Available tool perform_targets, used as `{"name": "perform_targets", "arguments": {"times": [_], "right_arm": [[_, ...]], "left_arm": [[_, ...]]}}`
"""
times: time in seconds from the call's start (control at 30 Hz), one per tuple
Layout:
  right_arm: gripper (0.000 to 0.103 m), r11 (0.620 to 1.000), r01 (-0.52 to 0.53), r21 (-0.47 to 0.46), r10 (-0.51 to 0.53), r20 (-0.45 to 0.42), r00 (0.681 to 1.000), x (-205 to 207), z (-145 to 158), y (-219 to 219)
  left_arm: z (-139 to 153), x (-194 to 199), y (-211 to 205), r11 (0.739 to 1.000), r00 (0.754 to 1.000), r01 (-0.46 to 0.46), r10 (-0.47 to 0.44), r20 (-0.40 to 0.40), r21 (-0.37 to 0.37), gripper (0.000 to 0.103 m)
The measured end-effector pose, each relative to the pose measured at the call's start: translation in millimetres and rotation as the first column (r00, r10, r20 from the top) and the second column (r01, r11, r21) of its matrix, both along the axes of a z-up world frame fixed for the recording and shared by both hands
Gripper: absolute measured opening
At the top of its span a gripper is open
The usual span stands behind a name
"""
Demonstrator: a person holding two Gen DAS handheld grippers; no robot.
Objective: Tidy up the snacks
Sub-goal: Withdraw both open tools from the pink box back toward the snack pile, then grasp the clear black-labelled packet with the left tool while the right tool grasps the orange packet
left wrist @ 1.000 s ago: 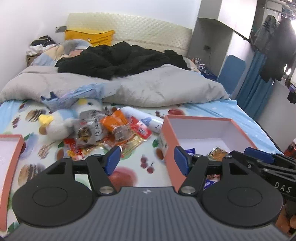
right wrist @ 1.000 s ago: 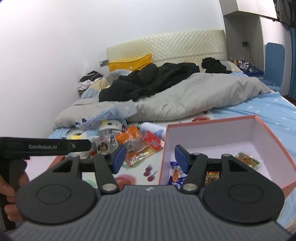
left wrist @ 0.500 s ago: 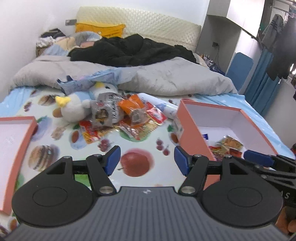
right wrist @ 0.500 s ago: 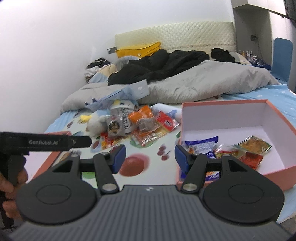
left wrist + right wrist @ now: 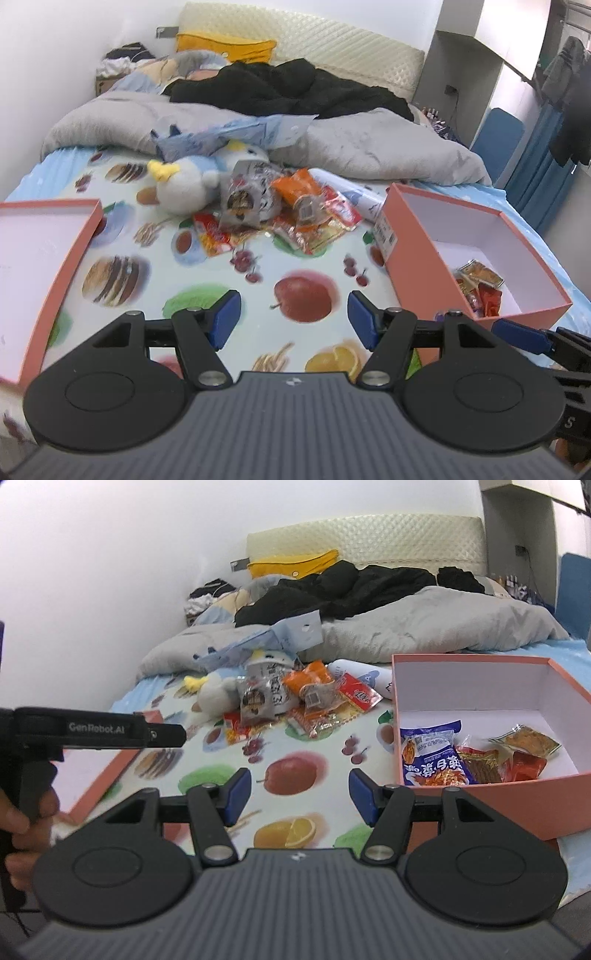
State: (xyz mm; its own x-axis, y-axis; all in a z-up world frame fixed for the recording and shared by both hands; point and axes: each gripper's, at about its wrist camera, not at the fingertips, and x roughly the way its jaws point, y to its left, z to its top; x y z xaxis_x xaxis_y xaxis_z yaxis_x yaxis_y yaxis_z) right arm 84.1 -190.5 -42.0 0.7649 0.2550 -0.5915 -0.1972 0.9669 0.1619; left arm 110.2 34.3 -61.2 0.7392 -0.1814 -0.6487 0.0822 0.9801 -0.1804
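Right wrist view: left gripper [image 5: 164, 734] body read "GenRobot.AI". Salmon box [image 5: 491, 805] held a blue packet [image 5: 432, 757] with Chinese print, plus red and amber packets. Loose snack pile [image 5: 280, 210] lay on the fruit-print sheet [image 5: 221, 280], beside a plush bird [image 5: 181, 184]. Left gripper and right gripper [image 5: 299, 794] were both spread wide, holding nothing.

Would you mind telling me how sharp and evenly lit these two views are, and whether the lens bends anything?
Left wrist view: soft all over, the snack pile smeared, the headboard bowed by the fisheye. Right wrist view: crisper, print on the blue packet visible inside the box; corners darken, wall glows bright, shadows faint.
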Motion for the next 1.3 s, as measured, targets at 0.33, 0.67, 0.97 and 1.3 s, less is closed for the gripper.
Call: {"name": "perform_targets", "arguments": {"times": [0.33,0.67,0.97,1.3], "right_arm": [[0.061,1.000,-0.023,-0.004,0.023,-0.031,0.999,17.8,-13.6,13.9],[0.061,0.998,-0.053,-0.042,0.051,-0.061,0.997,55.8,-32.6,32.4],[0.061,0.992,-0.080,-0.096,0.070,-0.100,0.993,103.4,-57.2,48.8],[0.061,0.989,-0.034,-0.142,0.025,-0.068,0.997,178.6,-81.8,70.0]], "left_arm": [[-26.5,12.0,23.6,0.998,0.997,-0.059,0.058,-0.046,-0.012,0.069],[-51.7,48.2,35.9,0.994,0.993,-0.106,0.105,-0.059,-0.010,0.069],[-82.1,93.8,56.6,0.988,0.985,-0.151,0.149,-0.081,-0.015,0.069],[-100.9,171.4,79.0,0.989,0.990,-0.130,0.126,-0.062,-0.076,0.073]]}}
